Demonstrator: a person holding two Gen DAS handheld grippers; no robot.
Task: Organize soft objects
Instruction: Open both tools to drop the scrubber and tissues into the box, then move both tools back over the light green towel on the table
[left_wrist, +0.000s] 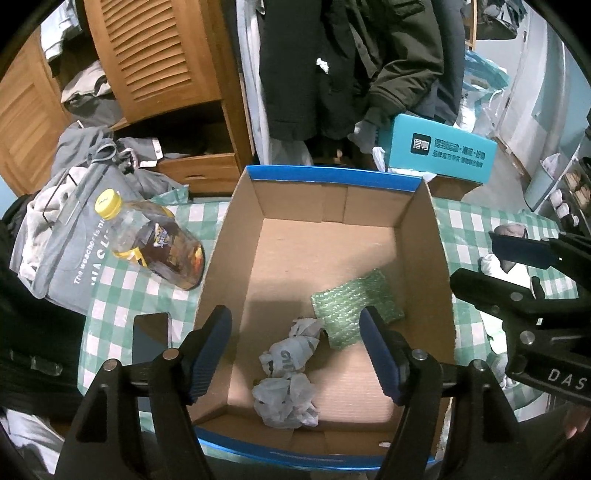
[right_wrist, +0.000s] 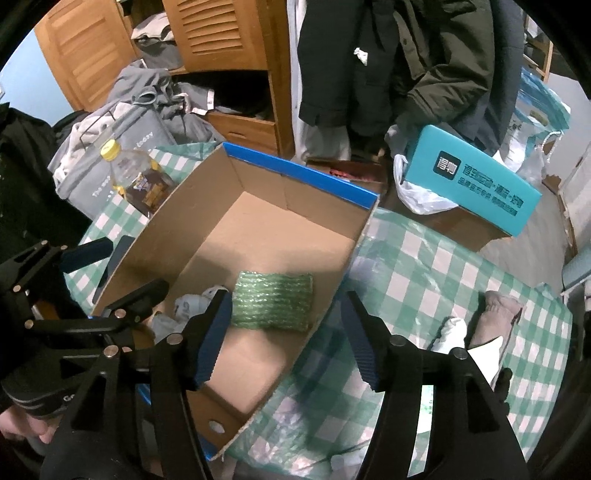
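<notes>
An open cardboard box (left_wrist: 436, 258) with a blue rim stands on the green checked tablecloth. Inside lie a green bubble-wrap pad (left_wrist: 354, 308) and two crumpled white plastic bags (left_wrist: 291, 349) (left_wrist: 284, 400). My left gripper (left_wrist: 295, 350) hovers open over the bags, with nothing between its pads. My right gripper (right_wrist: 286, 325) is open too, straddling the box's right wall (right_wrist: 343, 280) just in front of the bubble-wrap pad (right_wrist: 273, 301). Each gripper shows in the other's view: the right gripper (left_wrist: 476, 258), the left gripper (right_wrist: 118, 271). A white sock (right_wrist: 450, 330) and a grey sock (right_wrist: 498, 314) lie on the cloth to the right.
A yellow-capped bottle (left_wrist: 155, 240) lies left of the box beside a heap of grey clothes (left_wrist: 66, 236). A teal box (left_wrist: 439, 153) sits behind on the right. A wooden louvred cabinet (left_wrist: 155, 55) and hanging dark jackets (left_wrist: 332, 66) stand at the back.
</notes>
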